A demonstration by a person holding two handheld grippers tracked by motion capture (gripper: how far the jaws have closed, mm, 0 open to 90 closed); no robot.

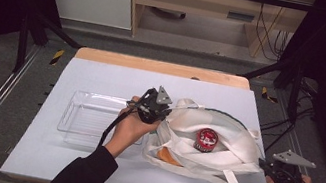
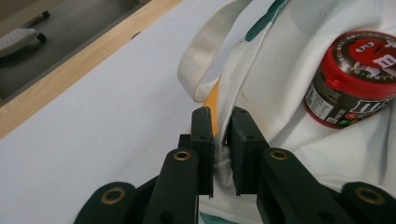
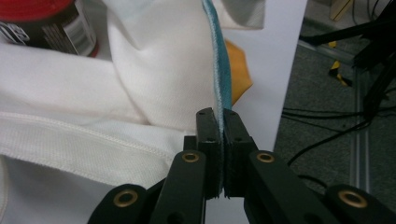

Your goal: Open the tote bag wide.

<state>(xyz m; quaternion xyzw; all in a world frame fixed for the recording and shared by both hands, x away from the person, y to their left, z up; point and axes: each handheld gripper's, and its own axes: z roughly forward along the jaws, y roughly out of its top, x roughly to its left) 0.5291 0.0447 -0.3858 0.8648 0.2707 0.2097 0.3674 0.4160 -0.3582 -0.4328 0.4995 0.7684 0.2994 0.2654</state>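
The white cloth bag [image 1: 212, 148] lies on the worktop [image 1: 103, 76], just right of the clear plastic tray [image 1: 90, 119]. Its mouth is held at two opposite edges. The left gripper [image 2: 219, 135] is clenched on a white corded hem of the bag at the side nearest the tray; the right gripper [image 3: 218, 140] is clamped on the teal-trimmed rim at the side farthest from the tray. A red-lidded candy tub [image 1: 206, 140] lies on its side in the middle of the bag, and something orange [image 1: 169, 156] shows at the bag's near left corner.

The step in hand is judged to be the spreading of the bag's mouth so that the contents can be reached. It is best done with both rims pulled apart evenly and slightly upward, so that the fabric is tensioned without the bag being dragged away from the tray. Both grips should be kept firm, since thin hems slip easily.

Whether the tub rests inside the bag or on a fold cannot be told. The orange thing is mostly covered by cloth and cannot be identified. The bag's straps are tangled, and their course is hard to follow.
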